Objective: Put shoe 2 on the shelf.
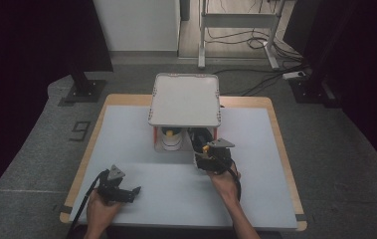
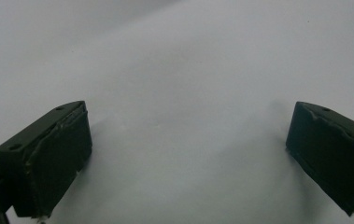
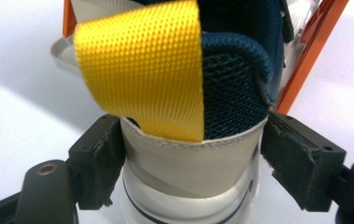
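A shoe (image 3: 230, 84) with a navy mesh collar, a yellow pull tab (image 3: 142, 65) and a pale grey heel stands under a small rack. My right gripper (image 3: 193, 140) is shut on its heel, one pad against each side. From above, the right gripper (image 1: 207, 152) sits at the rack's front right, with the dark shoe (image 1: 199, 135) just beyond it. A second, white shoe (image 1: 171, 138) stands beside it under the rack. My left gripper (image 1: 135, 190) rests low over the table near the front left, open, with only bare white surface between its jaws (image 2: 188, 154).
The rack has a white tray top (image 1: 185, 99) on orange legs (image 3: 310, 56) and stands at the table's far middle. A white mat (image 1: 255, 189) covers the wooden table. Dark stands and cables are on the floor beyond.
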The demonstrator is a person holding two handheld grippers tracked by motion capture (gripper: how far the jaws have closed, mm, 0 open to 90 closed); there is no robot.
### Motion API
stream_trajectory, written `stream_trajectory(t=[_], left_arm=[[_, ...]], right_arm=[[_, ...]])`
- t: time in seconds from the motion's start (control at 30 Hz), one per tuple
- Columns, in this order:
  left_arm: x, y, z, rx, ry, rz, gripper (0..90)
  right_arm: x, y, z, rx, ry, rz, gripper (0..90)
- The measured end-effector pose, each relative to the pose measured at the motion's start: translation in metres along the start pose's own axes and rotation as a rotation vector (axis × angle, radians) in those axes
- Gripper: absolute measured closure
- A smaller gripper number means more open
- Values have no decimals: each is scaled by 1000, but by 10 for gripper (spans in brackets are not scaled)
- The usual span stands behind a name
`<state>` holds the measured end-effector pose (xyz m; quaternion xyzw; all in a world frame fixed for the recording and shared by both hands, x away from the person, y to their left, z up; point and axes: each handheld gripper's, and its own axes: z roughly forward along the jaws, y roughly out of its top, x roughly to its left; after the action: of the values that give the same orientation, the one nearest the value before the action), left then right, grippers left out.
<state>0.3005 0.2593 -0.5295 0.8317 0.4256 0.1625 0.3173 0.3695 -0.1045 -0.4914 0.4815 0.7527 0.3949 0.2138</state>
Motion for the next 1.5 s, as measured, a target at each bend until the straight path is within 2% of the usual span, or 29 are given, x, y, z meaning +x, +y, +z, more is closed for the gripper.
stream_trajectory(t=[0.4,0.47,0.53,0.67,0.87,0.97,1.13,1.2,1.37,1.5], left_arm=[[0,0,0,0,0,0,1],[0,0,0,0,0,0,2],[0,0,0,0,0,0,1],[0,0,0,0,0,0,1],[0,0,0,0,0,0,2],[0,0,0,0,0,0,2],[0,0,0,0,0,0,1],[0,0,0,0,0,0,1],[0,0,0,1,-1,2,1],[0,0,0,0,0,0,1]], right_arm=[[1,12,17,-13,-24,23,213],[1,12,18,-2,-25,8,196],[-1,11,17,11,-5,6,180],[-2,6,10,2,32,-2,184],[-5,2,-2,-8,84,-8,326],[-3,0,-5,-8,100,-18,377],[1,-2,-4,-6,164,-34,452],[2,-3,-7,-8,168,-44,487],[8,-3,-19,-29,211,-58,664],[18,0,-20,-26,236,-95,714]])
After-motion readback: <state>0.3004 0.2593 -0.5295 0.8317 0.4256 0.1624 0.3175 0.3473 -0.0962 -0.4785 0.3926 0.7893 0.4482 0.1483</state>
